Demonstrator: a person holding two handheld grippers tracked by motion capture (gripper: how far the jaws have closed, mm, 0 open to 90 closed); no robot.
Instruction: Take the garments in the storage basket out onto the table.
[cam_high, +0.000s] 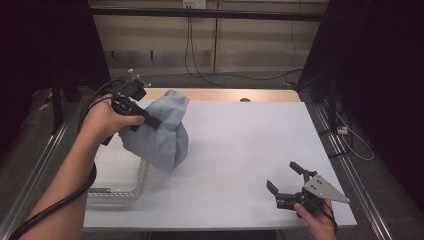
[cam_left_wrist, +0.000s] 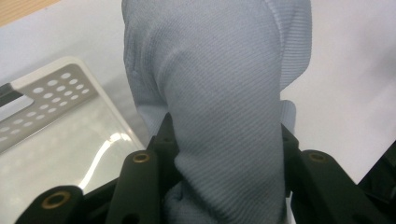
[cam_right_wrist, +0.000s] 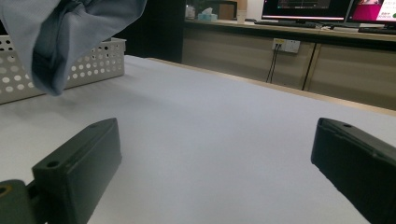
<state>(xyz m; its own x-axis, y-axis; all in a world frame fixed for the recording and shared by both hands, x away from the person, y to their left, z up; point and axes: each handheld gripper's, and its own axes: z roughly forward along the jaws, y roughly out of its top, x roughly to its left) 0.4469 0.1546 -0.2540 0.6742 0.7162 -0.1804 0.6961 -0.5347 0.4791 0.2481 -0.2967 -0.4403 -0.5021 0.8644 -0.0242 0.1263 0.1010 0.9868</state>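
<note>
The right gripper (cam_high: 286, 181), nearest me, rests low on the table (cam_high: 240, 150) with jaws spread. The left gripper (cam_high: 150, 122) pinches the grey cloth (cam_high: 162, 132), hanging beside the white basket (cam_high: 125, 187).

The right gripper (cam_right_wrist: 219, 172) holds its jaws wide apart over bare white table (cam_right_wrist: 210, 121); ahead to its left a pale blue cloth (cam_right_wrist: 56, 37) hangs before a perforated white basket (cam_right_wrist: 93, 63).

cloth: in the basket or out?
Out. The left gripper holds the grey cloth bunched, hanging clear above the white basket and the table.
</note>
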